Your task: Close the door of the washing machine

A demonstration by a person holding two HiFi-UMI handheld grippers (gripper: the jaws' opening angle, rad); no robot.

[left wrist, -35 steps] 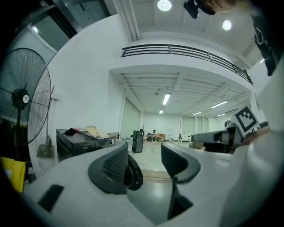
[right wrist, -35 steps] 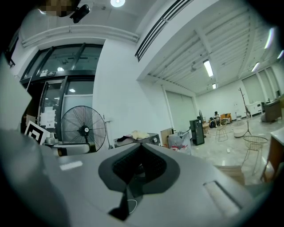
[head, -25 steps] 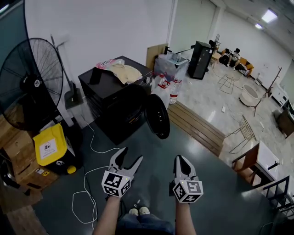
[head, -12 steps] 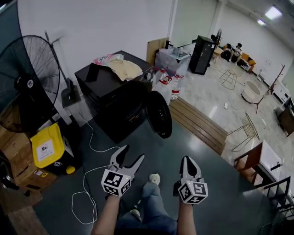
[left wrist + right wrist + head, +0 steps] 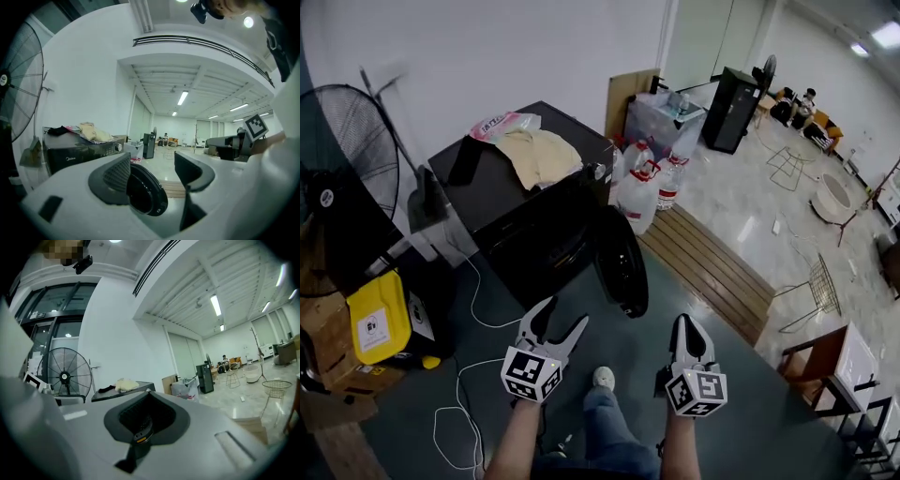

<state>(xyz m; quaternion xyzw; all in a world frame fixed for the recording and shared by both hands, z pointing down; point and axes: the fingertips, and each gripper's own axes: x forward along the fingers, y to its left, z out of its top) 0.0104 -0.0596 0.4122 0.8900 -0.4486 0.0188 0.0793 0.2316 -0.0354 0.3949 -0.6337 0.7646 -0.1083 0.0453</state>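
Gleaming round black door (image 5: pixel 623 267) ajar

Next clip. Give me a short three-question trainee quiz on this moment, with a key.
1. True or false: the door of the washing machine is shut.
2. Which gripper has its jaws apart? A. left gripper B. right gripper C. both
3. Fill in: the pale heap on top of the washing machine is ___.
Key: 1 false, the door hangs open. 2 A; the right gripper is shut and empty. 3 clothing.
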